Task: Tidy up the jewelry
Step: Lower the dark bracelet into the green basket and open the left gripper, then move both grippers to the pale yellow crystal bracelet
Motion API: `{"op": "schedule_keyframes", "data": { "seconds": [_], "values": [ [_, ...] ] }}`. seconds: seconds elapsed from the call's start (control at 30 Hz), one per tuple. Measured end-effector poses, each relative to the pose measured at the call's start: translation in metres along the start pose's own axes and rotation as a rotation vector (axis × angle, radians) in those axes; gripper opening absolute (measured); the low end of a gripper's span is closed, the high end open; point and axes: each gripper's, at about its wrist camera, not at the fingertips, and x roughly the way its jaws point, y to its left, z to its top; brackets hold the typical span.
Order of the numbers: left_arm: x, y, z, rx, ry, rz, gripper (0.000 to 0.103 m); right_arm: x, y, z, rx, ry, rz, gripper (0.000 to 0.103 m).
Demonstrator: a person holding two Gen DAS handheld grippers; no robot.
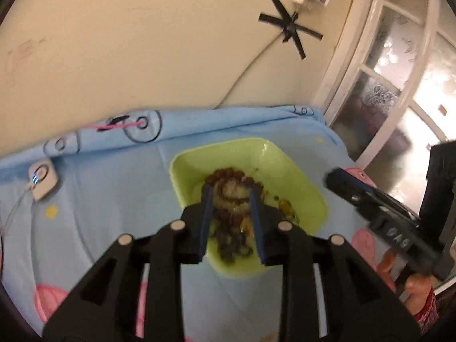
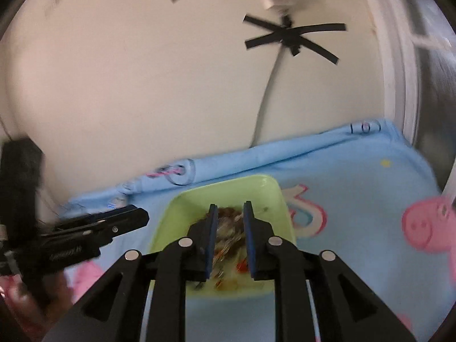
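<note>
The green tray [image 1: 250, 154] sits on the blue blanket [image 1: 99, 188], the beaded jewelry [image 1: 228, 199] piled inside it. Above the tray, the left gripper [image 1: 231, 192] stands slightly apart, empty — the right gripper [image 2: 230, 208] looks parted too, nothing clamped.

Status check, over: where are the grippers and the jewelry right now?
Left gripper open, right gripper narrower, both empty over the green tray. Jewelry heaped in tray. Nothing blocking.

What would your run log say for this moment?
left gripper: open, empty | right gripper: narrow gap, empty | both over green tray | jewelry piled in tray
</note>
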Motion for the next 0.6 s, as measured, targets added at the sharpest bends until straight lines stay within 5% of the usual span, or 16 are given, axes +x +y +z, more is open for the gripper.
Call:
{"op": "schedule_keyframes", "data": {
  "seconds": [0.27,0.4,0.57,0.6],
  "values": [
    [-0.038,0.023,-0.11,-0.087,0.123,0.011,0.025,-0.044,-0.001,-0.103,0.124,0.15,0.107,0.0],
    [-0.049,0.007,-0.135,-0.092,0.149,-0.057,0.025,-0.052,0.023,-0.124,0.067,0.201,0.12,0.0],
    [-0.03,-0.018,-0.16,0.015,0.207,-0.016,0.025,-0.048,0.058,-0.135,-0.074,0.267,0.091,0.0],
    [-0.032,-0.022,-0.165,0.038,0.171,0.005,0.025,-0.038,0.063,-0.138,-0.108,0.304,0.066,0.0]
  ]
}}
